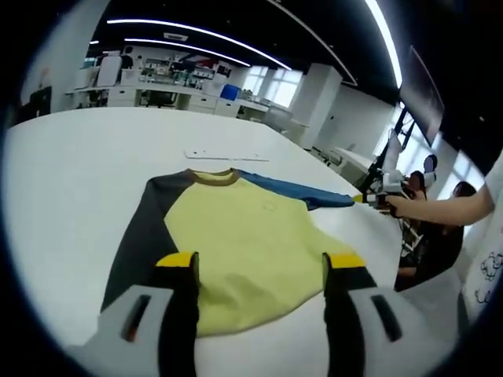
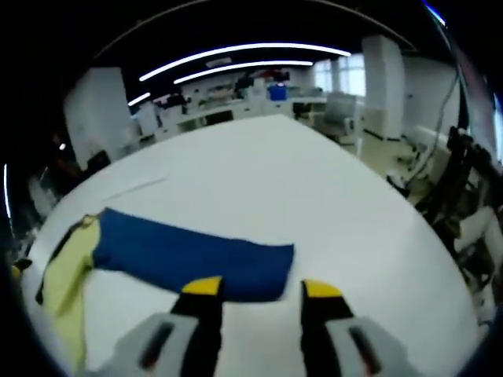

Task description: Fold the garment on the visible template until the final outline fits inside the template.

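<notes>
- While hovering low over the hem, left gripper [image 1: 260, 261] stands wide open, holding nothing; yellow tips over the shirt's [image 1: 240, 243] lower edge.
- Right gripper [image 2: 255, 289] also wide open, nothing between the jaws; tips at the cuff end of the blue sleeve [image 2: 192, 256]. Also seen in the left gripper view [image 1: 379, 194], held in a hand [image 1: 399, 204] at the sleeve's far tip.
- Shirt flat on the white table [image 1: 71, 173], face up, yellow body, dark sleeve [image 1: 140, 236] down one side, blue sleeve stretched straight out sideways.
- Long axis from hem near the left gripper to collar [image 1: 214, 177], collar pointing away.
- Judged at the very start: no fold visible, both sleeves and body left to fold.
- Cannot make out a template outline; only a thin strip [image 1: 224, 155] beyond the collar.
</notes>
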Available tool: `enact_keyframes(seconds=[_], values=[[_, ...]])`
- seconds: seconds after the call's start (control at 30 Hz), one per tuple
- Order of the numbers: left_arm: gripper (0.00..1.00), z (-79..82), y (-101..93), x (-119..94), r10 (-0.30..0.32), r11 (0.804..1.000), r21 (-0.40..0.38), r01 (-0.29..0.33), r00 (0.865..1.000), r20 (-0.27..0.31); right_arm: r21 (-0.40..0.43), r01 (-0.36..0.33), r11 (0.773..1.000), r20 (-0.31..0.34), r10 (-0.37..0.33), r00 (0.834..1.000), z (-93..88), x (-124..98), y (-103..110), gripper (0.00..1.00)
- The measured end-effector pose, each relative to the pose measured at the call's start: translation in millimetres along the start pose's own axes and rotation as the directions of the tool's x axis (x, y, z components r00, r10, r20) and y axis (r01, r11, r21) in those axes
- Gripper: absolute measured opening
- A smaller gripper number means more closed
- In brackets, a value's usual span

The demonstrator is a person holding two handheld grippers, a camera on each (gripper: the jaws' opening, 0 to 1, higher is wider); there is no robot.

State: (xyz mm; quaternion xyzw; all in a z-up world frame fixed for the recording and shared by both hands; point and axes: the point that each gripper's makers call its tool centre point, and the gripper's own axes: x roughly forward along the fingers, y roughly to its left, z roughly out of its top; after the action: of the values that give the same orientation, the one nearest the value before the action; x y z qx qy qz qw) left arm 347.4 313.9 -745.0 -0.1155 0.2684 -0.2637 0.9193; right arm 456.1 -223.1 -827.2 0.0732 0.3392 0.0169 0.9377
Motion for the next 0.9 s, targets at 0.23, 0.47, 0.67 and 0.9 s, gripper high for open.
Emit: enact_keyframes(seconds=[0.23,0.47,0.67,0.9], values=[[0.60,-1.5,-2.1,0,0.001,1.000,-0.004,-0.001,1.000,0.002,-0.019,-0.043,0.999,-0.011,0.042,0.999,-2.9,9,6,0.39],[0.60,-5.5,-3.8,0,0.005,1.000,-0.017,-0.005,1.000,0.005,-0.023,-0.076,0.997,0.013,0.076,0.997,3.5,6,16,0.37],[0.60,-9.4,-10.0,2,-0.005,1.000,-0.025,0.005,1.000,0.003,-0.038,-0.084,0.996,0.038,0.086,0.996,9.6,0,18,0.25],[0.60,-7.7,-9.7,3,-0.012,0.999,-0.032,0.013,1.000,0.009,-0.063,-0.082,0.995,0.026,0.084,0.996,8.2,-4,21,0.00]])
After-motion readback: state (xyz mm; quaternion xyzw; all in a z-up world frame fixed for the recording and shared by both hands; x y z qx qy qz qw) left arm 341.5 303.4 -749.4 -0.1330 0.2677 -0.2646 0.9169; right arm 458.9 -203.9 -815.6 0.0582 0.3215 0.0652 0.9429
